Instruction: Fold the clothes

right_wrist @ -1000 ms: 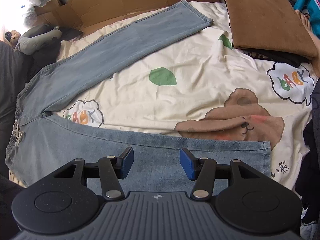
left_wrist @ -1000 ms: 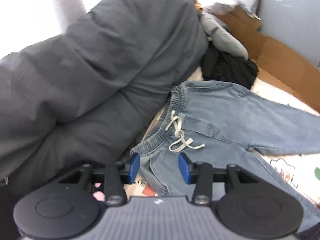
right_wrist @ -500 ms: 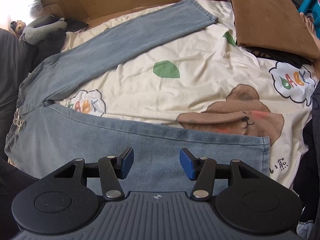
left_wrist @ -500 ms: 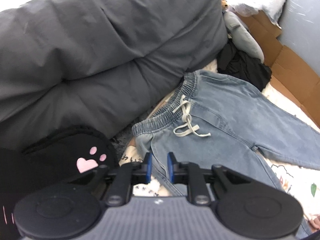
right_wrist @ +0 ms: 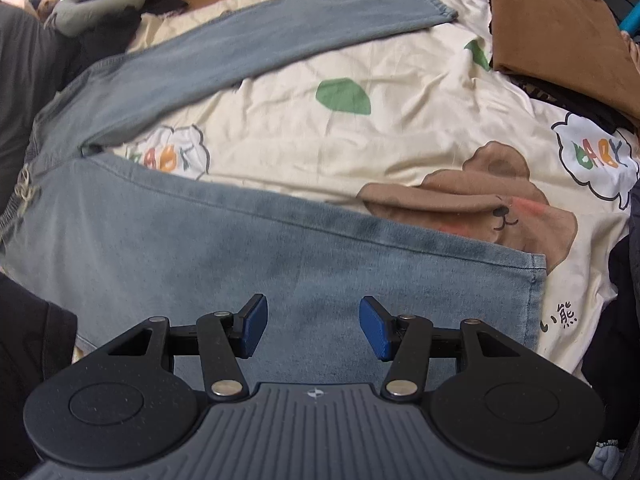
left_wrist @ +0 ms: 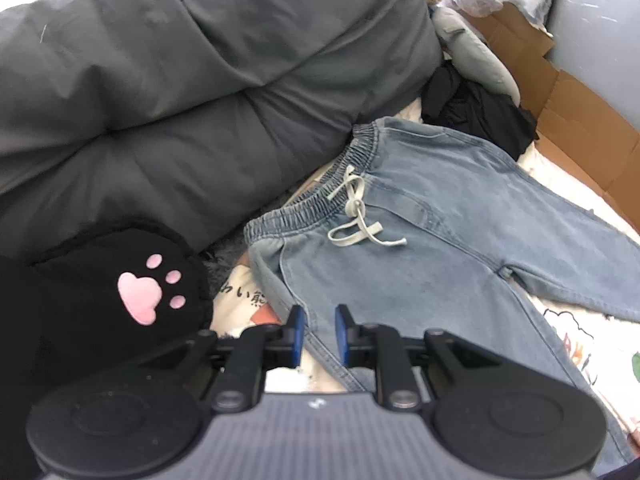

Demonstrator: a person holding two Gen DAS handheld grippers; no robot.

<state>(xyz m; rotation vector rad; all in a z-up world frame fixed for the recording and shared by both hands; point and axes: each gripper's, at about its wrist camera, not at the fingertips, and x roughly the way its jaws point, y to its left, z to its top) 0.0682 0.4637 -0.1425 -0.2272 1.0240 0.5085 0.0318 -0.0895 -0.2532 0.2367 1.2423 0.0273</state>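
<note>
Light blue jeans with a white drawstring lie flat on the bed, legs spread apart. In the left wrist view, my left gripper is narrowed onto the jeans' side edge just below the waistband, with denim between the pads. In the right wrist view the same jeans fill the foreground. My right gripper hangs open just over the near leg, a little left of its hem. Nothing sits between its fingers. The far leg stretches toward the back right.
A grey duvet bulks against the waistband side. A black fabric with a pink paw print lies at the near left. Cardboard and dark clothes line the far edge. A folded brown garment lies on the cartoon sheet.
My left gripper went from wide open to narrowed on the jeans' side edge and drew back, bringing the paw-print fabric into view. My right gripper sank closer over the near leg, still open.
</note>
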